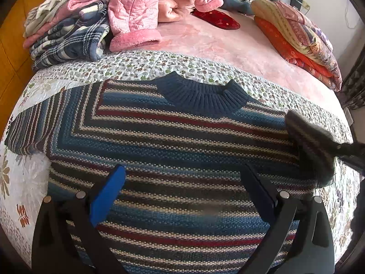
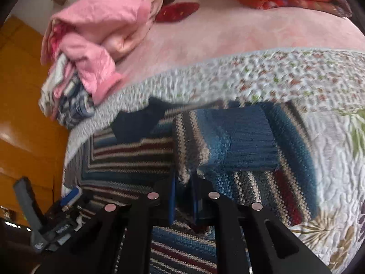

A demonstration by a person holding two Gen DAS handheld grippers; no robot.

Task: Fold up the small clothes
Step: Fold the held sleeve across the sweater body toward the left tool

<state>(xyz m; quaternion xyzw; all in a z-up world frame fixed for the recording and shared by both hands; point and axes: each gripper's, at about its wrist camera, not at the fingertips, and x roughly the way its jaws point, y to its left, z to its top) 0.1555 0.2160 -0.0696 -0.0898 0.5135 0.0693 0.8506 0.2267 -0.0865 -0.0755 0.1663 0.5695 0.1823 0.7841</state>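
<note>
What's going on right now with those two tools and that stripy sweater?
Left tool open, hovering over striped sweater. Right tool shut on the sweater's sleeve, folding it inward. Sweater flat on floral quilt. Clothes pile off to the side, nothing blocking.

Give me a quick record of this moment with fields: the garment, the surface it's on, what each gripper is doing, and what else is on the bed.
garment: striped sweater, lying flat, navy ribbed collar away from the camera
surface: floral quilt over a pink bedspread
left gripper: open, above the sweater body, holding nothing
right gripper: shut on the sweater's right sleeve, carrying it over the body
other items: pile of pink and plaid clothes, folded orange quilts, red slipper
fold stage: left sleeve not yet folded
</note>
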